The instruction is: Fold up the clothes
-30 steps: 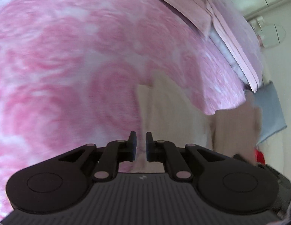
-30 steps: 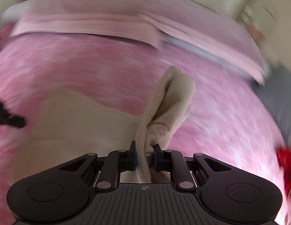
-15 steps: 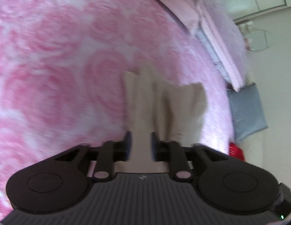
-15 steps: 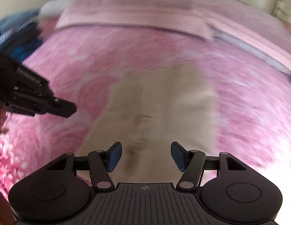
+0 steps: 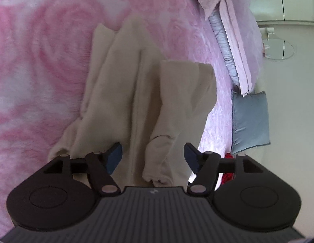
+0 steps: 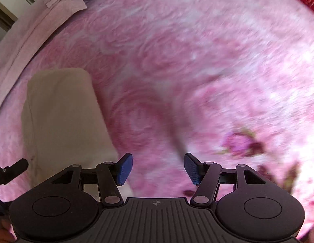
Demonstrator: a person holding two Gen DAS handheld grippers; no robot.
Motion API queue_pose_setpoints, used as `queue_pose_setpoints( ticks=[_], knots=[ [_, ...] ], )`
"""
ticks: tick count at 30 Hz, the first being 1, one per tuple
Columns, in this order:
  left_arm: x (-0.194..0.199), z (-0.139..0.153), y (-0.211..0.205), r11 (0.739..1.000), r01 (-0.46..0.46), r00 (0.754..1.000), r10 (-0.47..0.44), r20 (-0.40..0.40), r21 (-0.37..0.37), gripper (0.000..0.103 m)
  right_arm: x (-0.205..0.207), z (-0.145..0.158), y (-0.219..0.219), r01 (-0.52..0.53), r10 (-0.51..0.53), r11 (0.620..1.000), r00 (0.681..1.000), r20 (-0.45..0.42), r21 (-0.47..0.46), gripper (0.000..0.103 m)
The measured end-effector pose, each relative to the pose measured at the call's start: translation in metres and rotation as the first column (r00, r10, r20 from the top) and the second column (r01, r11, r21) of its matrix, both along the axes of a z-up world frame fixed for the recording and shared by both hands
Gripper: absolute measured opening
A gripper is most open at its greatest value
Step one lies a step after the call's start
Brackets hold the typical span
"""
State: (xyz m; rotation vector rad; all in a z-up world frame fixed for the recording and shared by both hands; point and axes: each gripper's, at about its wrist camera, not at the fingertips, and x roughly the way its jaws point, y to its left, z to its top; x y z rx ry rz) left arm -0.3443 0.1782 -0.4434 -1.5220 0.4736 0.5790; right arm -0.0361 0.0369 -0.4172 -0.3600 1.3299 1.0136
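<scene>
The beige garment (image 5: 136, 93) lies crumpled on the pink blanket (image 5: 45, 60), centre of the left view; the left gripper (image 5: 153, 156) is opening, cloth between its fingers unpinched; the right gripper (image 6: 158, 168) stands wide over bare blanket, garment at left.

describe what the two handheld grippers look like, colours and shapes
Both the left gripper and the right gripper are matte black: a ribbed dark grey centre plate with a small logo, round disc housings on each side, and linkage arms with pale rivets. Their fingers carry ridged blue pads.
</scene>
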Motion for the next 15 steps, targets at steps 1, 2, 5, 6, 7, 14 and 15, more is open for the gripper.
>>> queue_pose_setpoints(
  ticks=[1, 2, 5, 6, 7, 14, 15],
  knots=[
    [0.004, 0.001, 0.000, 1.000, 0.009, 1.000, -0.009, 0.009, 0.016, 0.040, -0.001, -0.001, 0.006, -0.014, 0.014, 1.000, 1.000, 0.013, -0.008, 0.061],
    [0.009, 0.003, -0.001, 0.999, 0.026, 0.999, -0.026, 0.019, 0.040, 0.025, -0.004, -0.001, 0.011, -0.039, 0.039, 0.999, 0.999, 0.034, -0.014, 0.061],
    [0.016, 0.026, 0.002, 0.980, 0.106, 0.994, -0.103, -0.027, 0.171, 0.011, -0.011, 0.004, 0.025, -0.126, 0.128, 0.992, 0.988, 0.082, -0.028, 0.050],
    [0.014, 0.037, 0.003, 0.967, 0.124, 0.992, -0.118, -0.040, 0.222, 0.010, -0.015, 0.009, 0.028, -0.156, 0.158, 0.987, 0.984, 0.080, -0.023, 0.042],
    [0.012, 0.048, 0.004, 0.952, 0.142, 0.990, -0.132, -0.052, 0.272, 0.010, -0.018, 0.014, 0.031, -0.185, 0.186, 0.983, 0.980, 0.075, -0.016, 0.041],
    [-0.025, 0.044, 0.013, 0.945, 0.133, 0.987, -0.098, -0.129, 0.299, 0.010, -0.064, 0.033, 0.038, -0.333, 0.327, 0.943, 0.928, 0.179, 0.003, 0.041],
    [-0.028, 0.039, 0.013, 0.949, 0.123, 0.988, -0.089, -0.127, 0.290, 0.010, -0.069, 0.034, 0.038, -0.340, 0.333, 0.940, 0.924, 0.189, 0.004, 0.041]
  ],
)
